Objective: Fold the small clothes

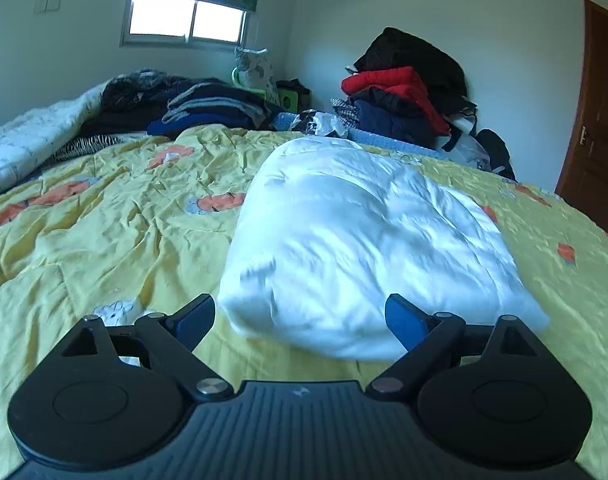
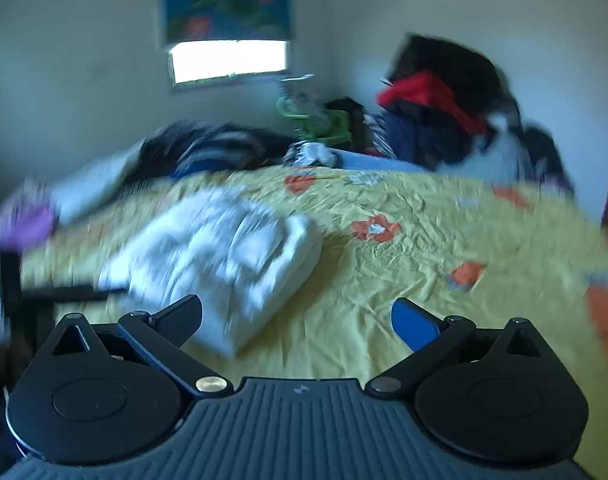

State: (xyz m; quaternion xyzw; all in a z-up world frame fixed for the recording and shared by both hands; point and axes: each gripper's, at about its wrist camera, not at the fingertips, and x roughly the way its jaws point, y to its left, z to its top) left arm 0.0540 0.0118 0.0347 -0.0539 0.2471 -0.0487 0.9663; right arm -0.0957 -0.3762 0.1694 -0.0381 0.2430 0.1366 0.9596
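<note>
A folded white garment (image 1: 359,240) lies on the yellow flowered bedspread (image 1: 104,232). My left gripper (image 1: 300,316) hovers at its near edge with jaws spread wide and nothing pressed between its blue pads (image 1: 403,320); the garment's near edge shows between the fingers. In the blurred right wrist view the same white garment (image 2: 224,256) lies to the left of my right gripper (image 2: 296,320), which stands open over the bare bedspread (image 2: 423,248) with nothing held. The left gripper appears as a dark shape (image 2: 44,292) at that view's left edge.
Dark folded clothes (image 1: 208,108) are stacked at the bed's far left, beside a pale quilt (image 1: 28,140). A tall heap of black, red and navy clothes (image 1: 403,92) stands at the far right by the wall. A brown door (image 1: 599,120) is on the right.
</note>
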